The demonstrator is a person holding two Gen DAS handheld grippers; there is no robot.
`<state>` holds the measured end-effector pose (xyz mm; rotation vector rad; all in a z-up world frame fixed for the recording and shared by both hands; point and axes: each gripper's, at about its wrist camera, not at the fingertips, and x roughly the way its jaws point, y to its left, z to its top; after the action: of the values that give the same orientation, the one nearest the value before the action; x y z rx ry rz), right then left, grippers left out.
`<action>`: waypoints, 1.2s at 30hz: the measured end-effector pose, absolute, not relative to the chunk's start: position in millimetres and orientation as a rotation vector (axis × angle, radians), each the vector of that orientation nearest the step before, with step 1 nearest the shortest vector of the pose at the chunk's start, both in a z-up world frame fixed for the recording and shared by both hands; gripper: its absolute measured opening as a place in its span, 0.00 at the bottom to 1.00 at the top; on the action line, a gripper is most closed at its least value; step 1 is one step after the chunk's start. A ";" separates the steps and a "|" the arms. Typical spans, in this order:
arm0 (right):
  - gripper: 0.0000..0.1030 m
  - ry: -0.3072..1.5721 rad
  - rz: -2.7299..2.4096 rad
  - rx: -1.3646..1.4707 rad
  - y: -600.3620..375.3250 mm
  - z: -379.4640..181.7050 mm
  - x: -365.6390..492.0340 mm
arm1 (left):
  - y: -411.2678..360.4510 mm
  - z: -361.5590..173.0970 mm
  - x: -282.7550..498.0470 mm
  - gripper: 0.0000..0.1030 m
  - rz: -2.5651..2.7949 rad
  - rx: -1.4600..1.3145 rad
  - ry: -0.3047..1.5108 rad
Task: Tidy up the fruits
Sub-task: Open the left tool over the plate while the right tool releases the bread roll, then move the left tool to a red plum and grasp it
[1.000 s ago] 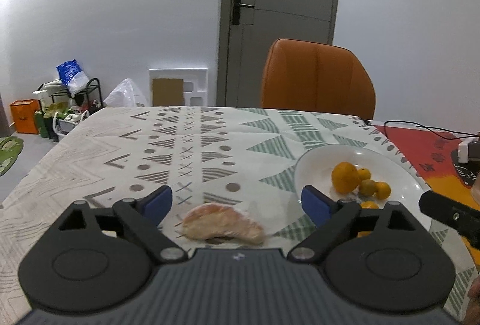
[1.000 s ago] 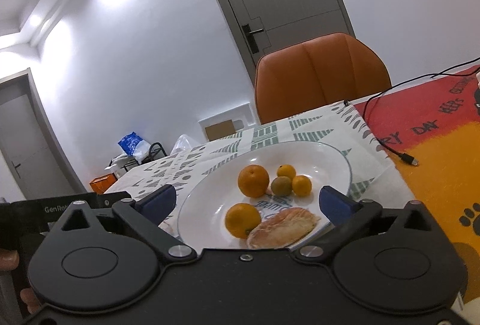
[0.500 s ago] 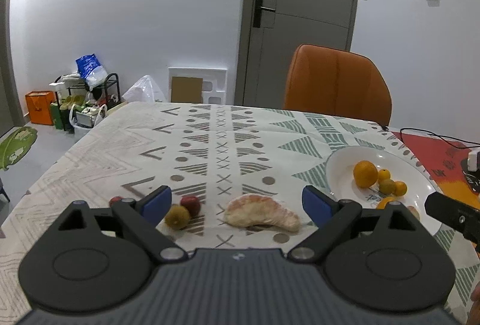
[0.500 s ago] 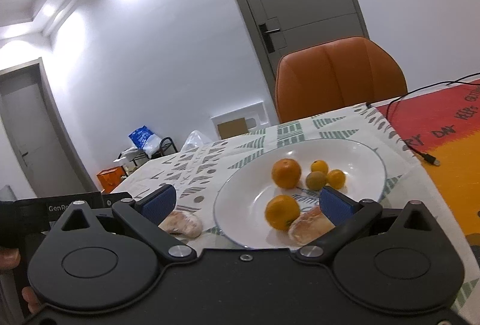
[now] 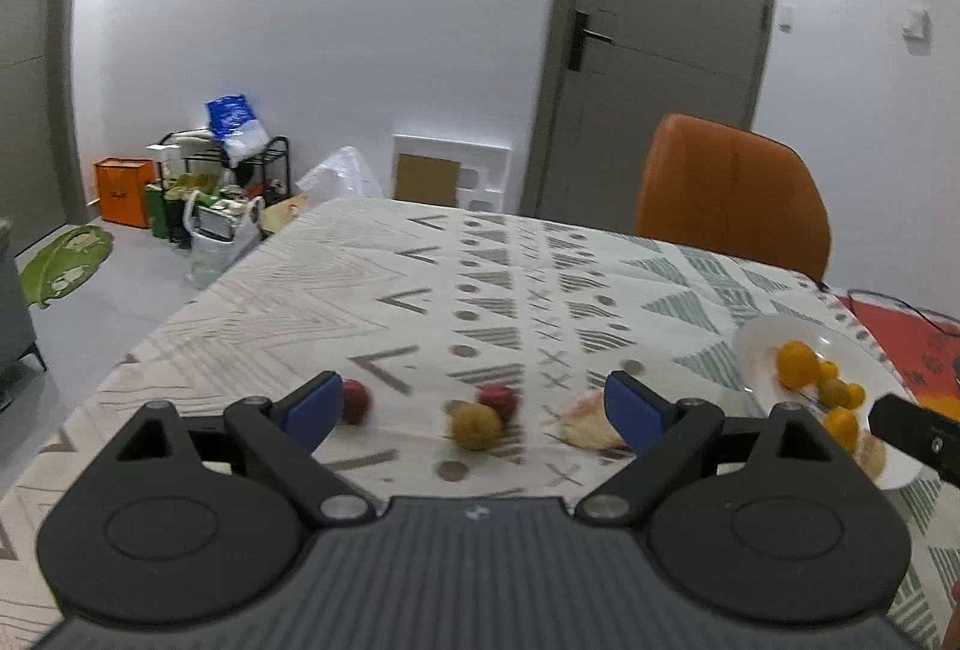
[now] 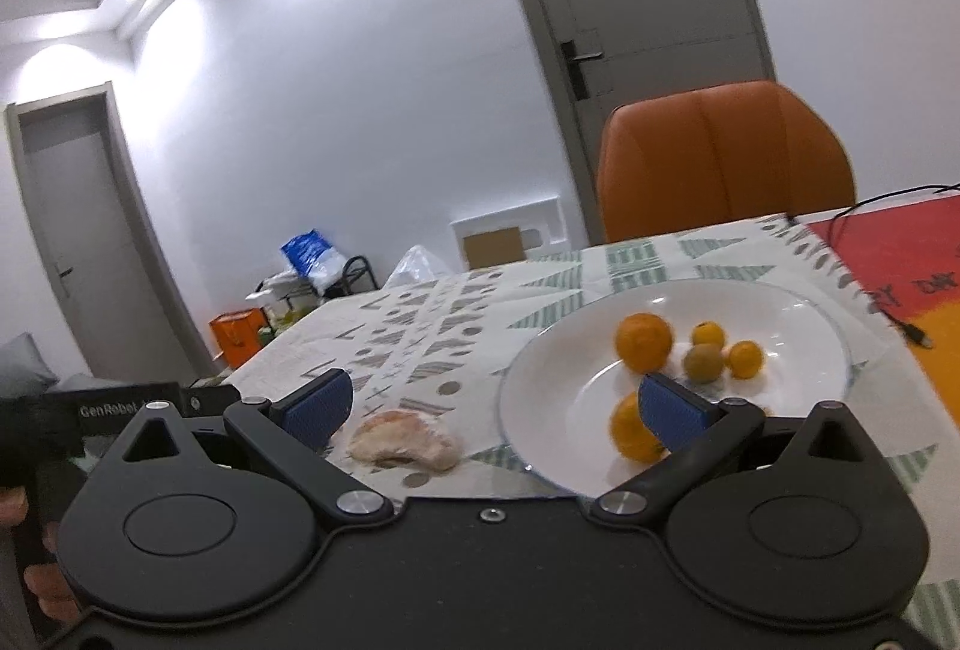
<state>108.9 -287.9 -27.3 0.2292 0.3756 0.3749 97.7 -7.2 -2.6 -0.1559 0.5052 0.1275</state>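
Observation:
A white plate [image 6: 780, 302] holds two oranges [image 6: 643, 341], two small orange fruits and a green-brown one. The plate also shows at the right of the left wrist view [image 5: 759, 344], with a pomelo piece at its near rim. A peeled pomelo segment [image 6: 405, 447] lies on the cloth left of the plate and shows partly in the left wrist view [image 5: 585, 425]. A yellow-green fruit [image 5: 475, 425] and two red fruits [image 5: 498, 400] lie on the cloth. My left gripper [image 5: 474, 407] is open above them. My right gripper [image 6: 495, 404] is open and empty.
The table has a patterned cloth [image 5: 480, 290] and a red-orange mat [image 6: 900, 254] with a black cable at the right. An orange chair [image 5: 732, 194] stands at the far side. Bags and a rack [image 5: 216, 188] sit on the floor to the left.
Both grippers have pulled back and swung left. The left view now takes in the small fruits on the cloth. The pomelo segment on the cloth has come into the right view.

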 end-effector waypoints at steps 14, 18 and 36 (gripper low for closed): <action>1.00 0.416 0.473 0.167 -248.5 -30.9 117.6 | 37.9 -24.1 101.6 0.88 0.182 -0.246 0.528; 0.99 0.433 0.493 0.145 -238.0 -32.7 121.7 | 42.9 -29.1 103.7 0.84 0.177 -0.255 0.529; 0.84 0.533 0.544 0.045 -193.3 -43.6 155.4 | 68.3 -50.6 137.5 0.52 0.174 -0.316 0.588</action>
<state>155.4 -193.3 -43.6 0.0449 0.5330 0.5445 137.5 68.3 -50.6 -0.3157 0.5879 0.1745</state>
